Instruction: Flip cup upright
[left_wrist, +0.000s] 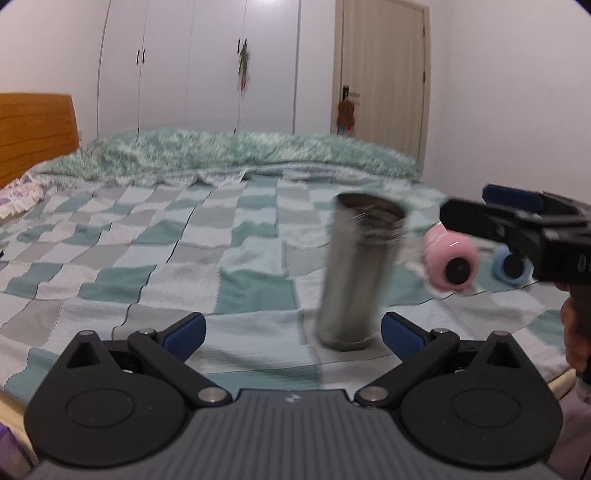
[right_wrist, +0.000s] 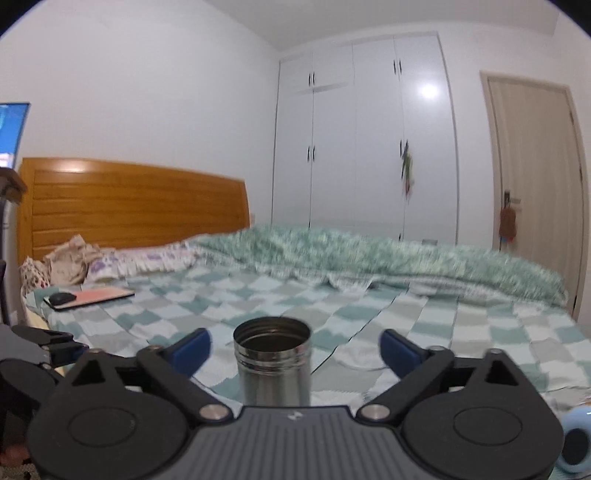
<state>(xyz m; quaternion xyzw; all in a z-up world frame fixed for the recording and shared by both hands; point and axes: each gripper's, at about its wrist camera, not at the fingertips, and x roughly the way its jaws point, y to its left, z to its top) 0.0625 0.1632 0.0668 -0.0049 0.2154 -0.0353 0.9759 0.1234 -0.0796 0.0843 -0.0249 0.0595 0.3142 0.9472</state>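
A tall steel cup (left_wrist: 354, 273) stands upright on the checked bedspread (left_wrist: 147, 258), its open mouth up. It is blurred in the left wrist view. My left gripper (left_wrist: 293, 334) is open and empty; the cup stands just ahead, near its right finger. In the right wrist view the cup (right_wrist: 273, 365) stands between my right gripper's (right_wrist: 295, 347) wide-open fingers, touching neither. The right gripper also shows in the left wrist view (left_wrist: 517, 218), to the right of the cup and above the bed.
A pink object (left_wrist: 448, 260) and a light blue one (left_wrist: 511, 269) lie on the bed right of the cup. A phone and mouse (right_wrist: 86, 297) lie near the pillows by the wooden headboard (right_wrist: 129, 206). A rumpled green quilt (right_wrist: 369, 254) lies across the far side.
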